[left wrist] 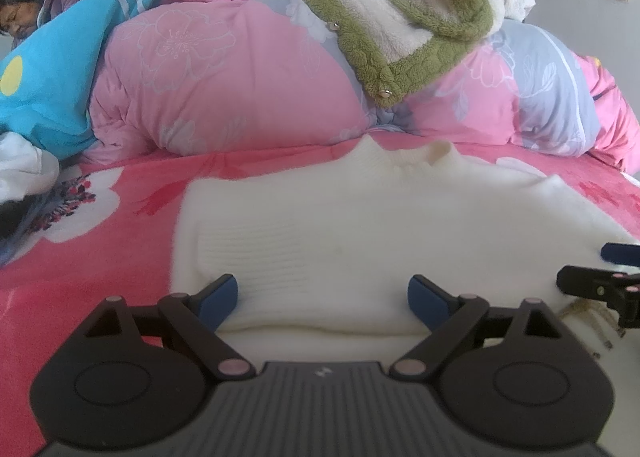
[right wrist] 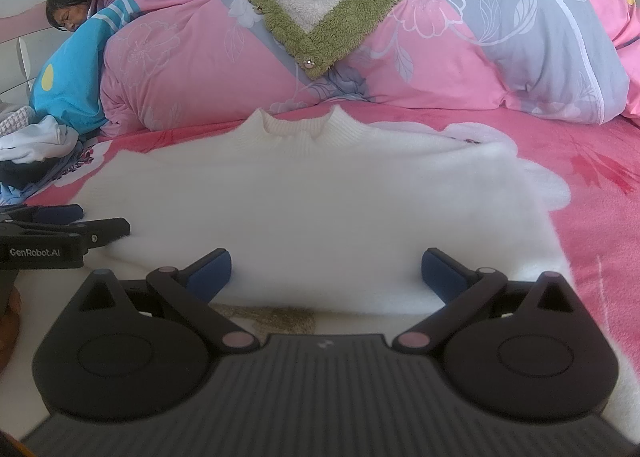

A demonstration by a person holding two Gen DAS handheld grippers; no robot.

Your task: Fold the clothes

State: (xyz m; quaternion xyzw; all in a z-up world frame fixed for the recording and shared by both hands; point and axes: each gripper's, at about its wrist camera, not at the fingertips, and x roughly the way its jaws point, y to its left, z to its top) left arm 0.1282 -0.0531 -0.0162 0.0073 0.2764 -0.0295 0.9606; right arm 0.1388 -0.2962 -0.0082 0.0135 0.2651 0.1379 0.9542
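The white ribbed knit sweater (left wrist: 360, 217) lies flat on the pink floral fleece blanket (left wrist: 100, 257), collar away from me, sides seemingly folded in. I have my left tongs (left wrist: 322, 297) and right tongs (right wrist: 326, 271) side by side at its near hem, both spread wide and gripping nothing, I judge so each can take a hem corner. Whether a lengthwise fold is due or just finished, I cannot tell. Beyond, a green-trimmed cream fleece jacket (left wrist: 404, 29) rests on a pink-and-grey quilt (left wrist: 240, 77). No containers are visible.
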